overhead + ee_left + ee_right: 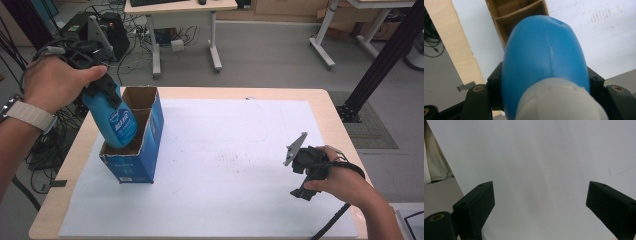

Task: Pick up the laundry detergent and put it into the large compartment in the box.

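Observation:
A blue bottle (116,123) with a white neck hangs tilted, its lower end inside the near compartment of an open blue cardboard box (150,145) at the table's left. My left gripper (106,89) is shut on the bottle near its top; in the left gripper view the blue bottle (544,62) bulges between the black jaws above the box (524,12). At the table's right, my right gripper (303,192) rests low over the white sheet, and in the right gripper view the right gripper (540,202) stands open with only white sheet between its jaws.
A white sheet (225,165) covers most of the wooden table (55,200). The box has a second, far compartment (139,97). Beyond the table stand a desk (180,30), cables on the floor and a black frame post (385,55) at the right.

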`<move>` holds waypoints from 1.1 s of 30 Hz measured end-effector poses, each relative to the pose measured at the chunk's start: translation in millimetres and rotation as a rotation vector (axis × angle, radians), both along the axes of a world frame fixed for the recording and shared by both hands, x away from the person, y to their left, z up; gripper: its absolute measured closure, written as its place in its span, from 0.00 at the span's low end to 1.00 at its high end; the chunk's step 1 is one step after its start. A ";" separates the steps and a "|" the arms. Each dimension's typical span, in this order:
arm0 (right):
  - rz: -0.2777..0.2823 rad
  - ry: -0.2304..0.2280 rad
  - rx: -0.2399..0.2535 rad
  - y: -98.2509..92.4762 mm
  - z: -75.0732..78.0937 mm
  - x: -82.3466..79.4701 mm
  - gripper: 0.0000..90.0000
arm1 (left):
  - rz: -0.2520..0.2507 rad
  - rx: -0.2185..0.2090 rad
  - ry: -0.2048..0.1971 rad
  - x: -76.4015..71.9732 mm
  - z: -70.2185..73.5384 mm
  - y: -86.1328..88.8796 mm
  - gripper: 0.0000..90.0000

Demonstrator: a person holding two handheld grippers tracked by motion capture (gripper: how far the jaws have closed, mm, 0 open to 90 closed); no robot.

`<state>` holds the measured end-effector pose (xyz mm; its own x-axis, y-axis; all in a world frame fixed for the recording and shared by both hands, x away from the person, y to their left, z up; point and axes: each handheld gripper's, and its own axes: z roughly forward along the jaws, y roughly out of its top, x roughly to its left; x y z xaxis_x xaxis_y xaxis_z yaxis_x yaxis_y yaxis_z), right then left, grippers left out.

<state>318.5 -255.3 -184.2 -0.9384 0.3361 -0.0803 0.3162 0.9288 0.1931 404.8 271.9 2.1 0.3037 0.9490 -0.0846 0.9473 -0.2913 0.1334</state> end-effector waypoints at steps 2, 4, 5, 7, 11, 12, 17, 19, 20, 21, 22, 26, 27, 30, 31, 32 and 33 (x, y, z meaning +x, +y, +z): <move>0.000 0.002 -0.002 1.6 -0.1 0.0 0.09 | 0.001 0.009 -0.002 1.5 -6.0 -2.5 0.42; 0.005 0.001 0.002 2.1 -0.7 -0.2 0.09 | 0.006 0.010 -0.003 3.4 -15.0 -2.8 0.42; 0.010 0.000 0.002 2.1 -1.3 0.2 0.09 | 0.013 0.007 -0.002 4.0 -19.5 -2.7 0.42; 0.007 0.001 0.001 2.3 -2.1 0.3 0.09 | 0.014 0.006 0.001 5.5 -26.9 -3.4 0.42; 0.010 0.001 0.002 2.3 -3.5 1.0 0.09 | 0.014 0.005 0.010 8.4 -38.3 -4.2 0.42; 0.009 0.004 0.000 2.9 -3.8 1.3 0.09 | 0.016 0.004 0.010 8.8 -42.3 -4.6 0.42; 0.008 0.009 -0.001 3.3 -5.7 2.7 0.09 | 0.027 0.006 0.021 13.3 -63.8 -6.1 0.42; 0.008 0.008 0.000 3.2 -5.7 2.7 0.09 | 0.031 0.004 0.020 13.3 -67.4 -6.3 0.42; 0.008 0.008 0.000 3.2 -5.7 2.7 0.09 | 0.029 0.006 0.022 14.0 -70.4 -6.4 0.42; 0.009 0.008 0.001 3.2 -5.9 2.8 0.09 | 0.031 0.002 0.022 13.9 -73.5 -5.8 0.42; 0.009 0.010 0.001 3.3 -6.1 2.9 0.09 | 0.031 0.002 0.022 14.0 -75.5 -5.8 0.42; 0.005 0.011 0.002 3.3 -7.4 2.9 0.09 | 0.032 0.013 0.024 15.1 -85.0 -9.2 0.42; 0.005 0.011 0.002 3.3 -7.4 2.9 0.09 | 0.033 0.017 0.024 15.0 -87.3 -10.4 0.42; 0.009 0.009 0.006 2.6 -8.2 3.0 0.09 | 0.031 0.027 0.022 15.1 -94.0 -13.4 0.42; 0.005 0.013 0.005 2.9 -8.3 3.0 0.09 | 0.030 0.031 0.023 15.3 -96.1 -14.8 0.42; 0.003 0.015 0.005 2.9 -9.2 3.2 0.09 | 0.030 0.032 0.020 15.0 -98.4 -16.1 0.42; 0.002 0.016 0.003 3.1 -9.5 3.3 0.09 | 0.031 0.029 0.024 15.9 -102.1 -16.0 0.42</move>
